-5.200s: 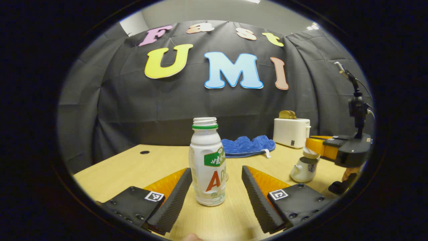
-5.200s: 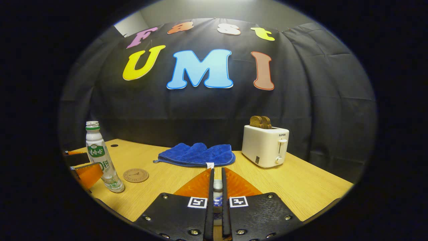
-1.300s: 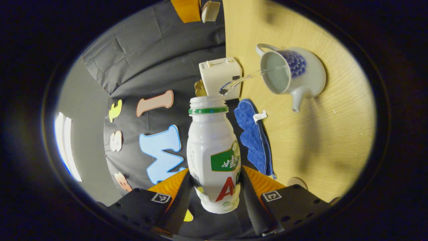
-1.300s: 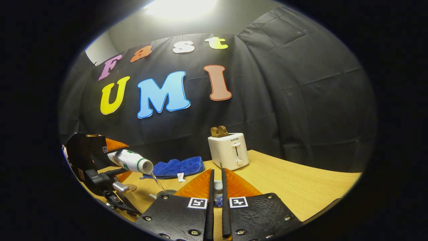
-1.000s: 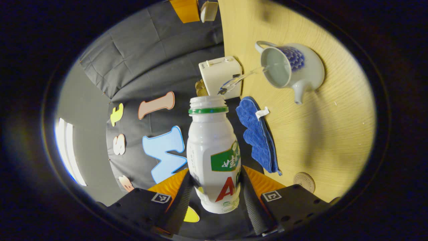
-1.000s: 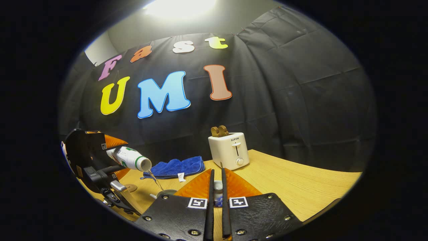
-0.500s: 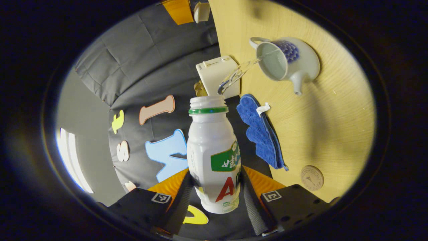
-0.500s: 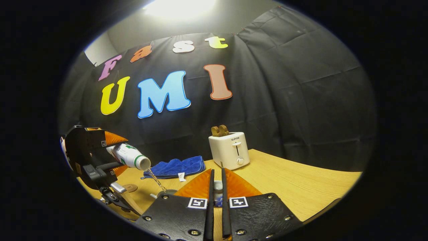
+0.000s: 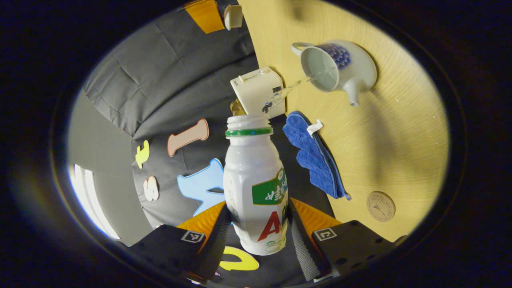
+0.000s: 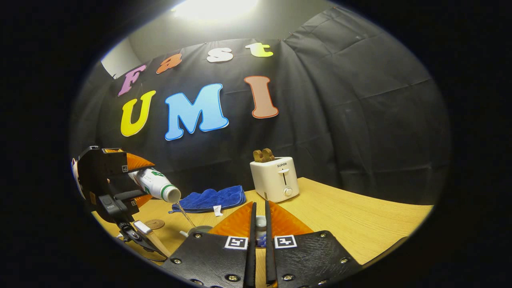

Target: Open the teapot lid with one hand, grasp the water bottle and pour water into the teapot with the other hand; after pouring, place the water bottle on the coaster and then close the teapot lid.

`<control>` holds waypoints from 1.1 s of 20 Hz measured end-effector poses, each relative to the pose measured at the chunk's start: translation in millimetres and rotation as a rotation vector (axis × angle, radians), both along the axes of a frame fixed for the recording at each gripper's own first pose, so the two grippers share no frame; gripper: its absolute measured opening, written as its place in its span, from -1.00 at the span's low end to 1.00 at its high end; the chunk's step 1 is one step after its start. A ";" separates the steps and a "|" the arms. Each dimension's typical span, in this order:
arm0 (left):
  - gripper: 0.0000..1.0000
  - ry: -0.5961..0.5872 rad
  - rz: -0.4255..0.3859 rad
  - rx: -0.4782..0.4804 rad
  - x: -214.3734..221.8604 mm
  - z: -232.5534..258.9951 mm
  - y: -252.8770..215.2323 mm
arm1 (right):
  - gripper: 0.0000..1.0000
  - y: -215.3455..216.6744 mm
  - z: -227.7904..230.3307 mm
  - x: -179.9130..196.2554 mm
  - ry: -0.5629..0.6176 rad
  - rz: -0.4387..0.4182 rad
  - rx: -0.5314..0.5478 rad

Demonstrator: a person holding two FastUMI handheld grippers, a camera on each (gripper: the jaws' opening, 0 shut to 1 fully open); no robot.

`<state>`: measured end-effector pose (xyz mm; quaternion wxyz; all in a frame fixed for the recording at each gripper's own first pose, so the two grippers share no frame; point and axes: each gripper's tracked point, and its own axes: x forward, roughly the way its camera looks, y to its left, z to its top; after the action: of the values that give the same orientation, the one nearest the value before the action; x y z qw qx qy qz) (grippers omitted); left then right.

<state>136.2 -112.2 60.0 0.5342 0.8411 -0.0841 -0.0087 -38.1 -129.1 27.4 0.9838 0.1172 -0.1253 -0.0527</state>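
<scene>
Five seconds back the water bottle (image 9: 256, 188) stands upright on the worktop (image 9: 384, 132) between parted fingers; now the left gripper (image 9: 258, 240) grips it, lifted and tipped on its side. A thin stream of water (image 9: 286, 91) runs into the open teapot (image 9: 334, 68). Over the last second the coaster (image 9: 380, 206) emerges fully beside the gripper.

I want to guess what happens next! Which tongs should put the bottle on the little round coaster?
Left, probably. The left tongs already grip the water bottle, and the coaster lies free nearby. The right tongs are busy holding the teapot lid.
</scene>
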 end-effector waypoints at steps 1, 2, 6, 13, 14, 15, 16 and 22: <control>0.79 -0.002 -0.003 0.010 0.4 1.5 -0.7 | -0.81 -0.1 0.1 0.2 0.000 0.001 0.000; 0.77 -0.003 -0.004 0.020 0.0 1.4 -1.9 | -0.81 0.1 -0.6 -0.1 0.000 0.002 0.000; 0.77 -0.010 -0.018 0.053 -0.5 3.2 -8.3 | -0.81 -0.1 -0.7 -0.7 0.000 0.002 0.001; 0.68 -0.027 -0.051 0.128 0.3 5.6 -27.2 | -0.81 -1.1 0.4 -0.8 -0.003 0.004 0.006; 0.68 -0.027 -0.054 0.135 0.4 4.9 -28.9 | -0.81 -1.0 0.5 -1.0 -0.004 0.003 0.007; 0.77 -0.028 -0.056 0.142 -1.2 5.0 -30.5 | -0.81 -0.9 1.3 -1.6 -0.005 0.004 0.008; 0.77 -0.032 -0.060 0.150 -0.9 5.2 -31.6 | -0.81 -0.8 0.6 -1.1 -0.005 0.004 0.009; 0.67 -0.058 -0.085 0.208 -0.3 5.7 -42.9 | -0.81 -2.2 1.1 -2.4 -0.008 0.005 0.017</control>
<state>135.9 -155.1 65.7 0.4403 0.8877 -0.1337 -0.0156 -40.5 -131.3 28.5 0.9824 0.1259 -0.1286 -0.0507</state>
